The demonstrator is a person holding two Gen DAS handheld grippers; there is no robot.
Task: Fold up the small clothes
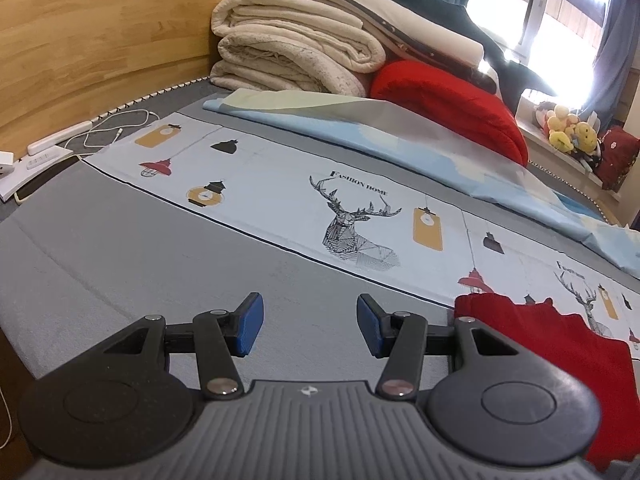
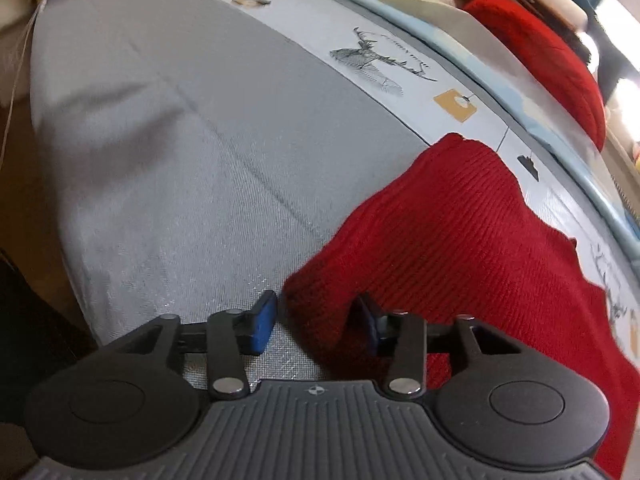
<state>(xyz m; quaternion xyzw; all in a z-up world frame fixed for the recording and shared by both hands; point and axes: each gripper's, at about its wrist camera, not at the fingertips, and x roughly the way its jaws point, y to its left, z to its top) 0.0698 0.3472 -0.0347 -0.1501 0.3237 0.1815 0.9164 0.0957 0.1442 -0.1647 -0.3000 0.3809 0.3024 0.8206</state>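
A small red knit garment [image 2: 460, 240] lies flat on the grey bed cover [image 2: 168, 152]. It also shows at the lower right of the left wrist view [image 1: 560, 344]. My right gripper [image 2: 316, 320] is open, its blue pads [image 2: 264, 320] on either side of the garment's near left corner; the right pad is partly hidden by a raised fold of the knit. My left gripper [image 1: 310, 326] is open and empty above the bare grey cover [image 1: 160, 264], to the left of the garment.
A printed sheet with deer and lanterns [image 1: 352, 216] runs across the bed. Folded blankets [image 1: 296, 48] and a red cushion [image 1: 452, 104] are stacked at the back. A wooden headboard [image 1: 92, 48], a power strip and cables [image 1: 52, 144] sit at left. The bed edge [image 2: 60, 240] drops at left.
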